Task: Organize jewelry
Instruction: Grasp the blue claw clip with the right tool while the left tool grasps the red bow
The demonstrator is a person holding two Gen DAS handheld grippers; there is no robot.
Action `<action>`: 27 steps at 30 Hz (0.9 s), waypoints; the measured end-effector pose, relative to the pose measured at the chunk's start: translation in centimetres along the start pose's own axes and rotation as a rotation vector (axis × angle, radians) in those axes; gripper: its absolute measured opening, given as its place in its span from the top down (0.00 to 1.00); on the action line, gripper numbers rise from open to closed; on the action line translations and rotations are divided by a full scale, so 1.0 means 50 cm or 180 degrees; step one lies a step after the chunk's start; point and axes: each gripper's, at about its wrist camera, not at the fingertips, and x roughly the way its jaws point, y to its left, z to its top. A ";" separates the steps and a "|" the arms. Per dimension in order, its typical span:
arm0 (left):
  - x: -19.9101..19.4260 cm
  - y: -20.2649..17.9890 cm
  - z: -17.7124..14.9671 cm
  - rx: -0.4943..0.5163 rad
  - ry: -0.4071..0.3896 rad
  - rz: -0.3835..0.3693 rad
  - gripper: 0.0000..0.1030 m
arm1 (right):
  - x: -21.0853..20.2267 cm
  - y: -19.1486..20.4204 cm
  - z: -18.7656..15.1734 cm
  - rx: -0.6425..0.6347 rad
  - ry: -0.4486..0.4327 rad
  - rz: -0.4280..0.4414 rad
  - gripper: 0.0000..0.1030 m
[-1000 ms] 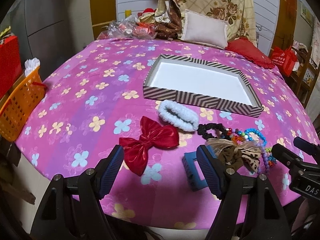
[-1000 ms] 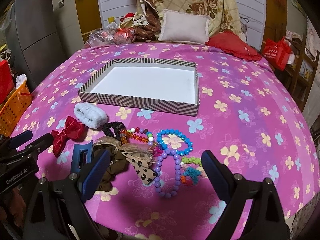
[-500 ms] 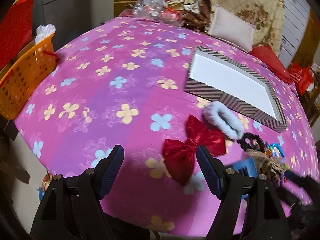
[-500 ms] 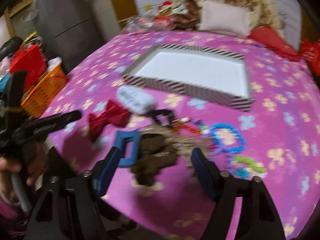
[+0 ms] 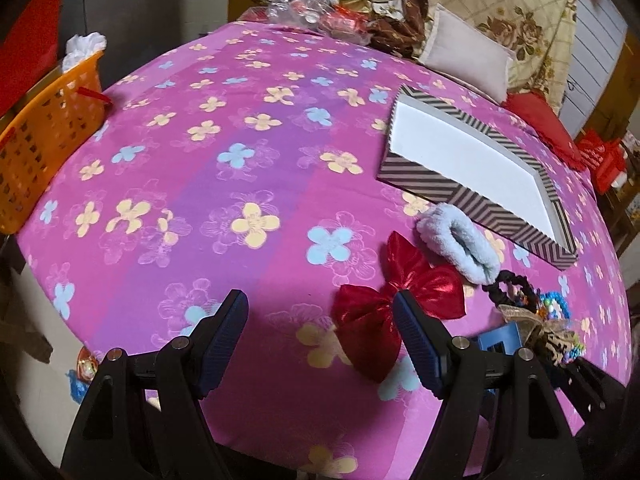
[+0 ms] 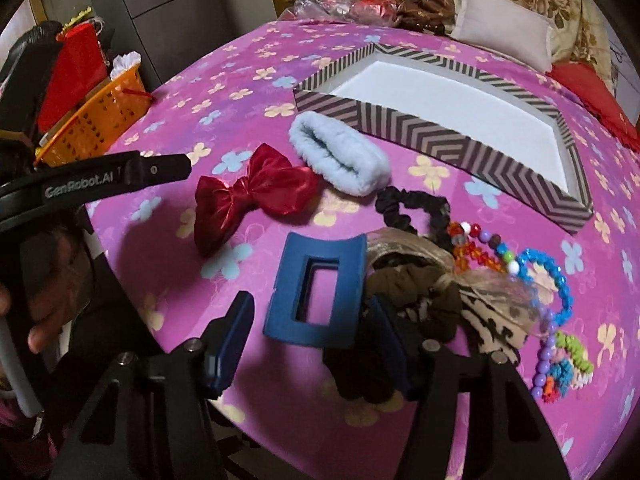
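Right gripper [image 6: 310,340] released, fingers straddling blue hair claw clip [image 6: 318,290], left gripper [image 5: 320,336] released near red bow [image 5: 394,304], striped box [image 6: 460,140] far right

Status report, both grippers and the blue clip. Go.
Left gripper open, empty. Right gripper open around blue hair clip, not clamped. Brown scrunchie crowds right finger. Striped box empty.

Flowered pink bedspread [image 5: 240,152], orange basket [image 5: 44,148] left, grey cabinet [image 6: 176,12] behind.
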 end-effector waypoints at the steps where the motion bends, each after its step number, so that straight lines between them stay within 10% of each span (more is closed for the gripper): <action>1: 0.003 -0.001 -0.001 0.0014 0.0014 -0.0012 0.27 | 0.003 0.003 0.004 -0.0013 0.0008 0.0006 0.39; 12: 0.059 -0.044 -0.015 0.0402 0.0260 -0.0110 0.30 | 0.024 -0.010 0.008 -0.0005 -0.0029 0.0045 0.54; 17: 0.075 -0.057 -0.017 0.0499 0.0281 -0.0252 0.76 | 0.013 -0.015 0.006 0.0061 -0.0060 0.0185 0.54; 27: 0.028 -0.038 0.046 0.0372 0.0057 -0.0399 0.95 | -0.047 -0.012 0.045 0.0167 -0.0251 0.0710 0.54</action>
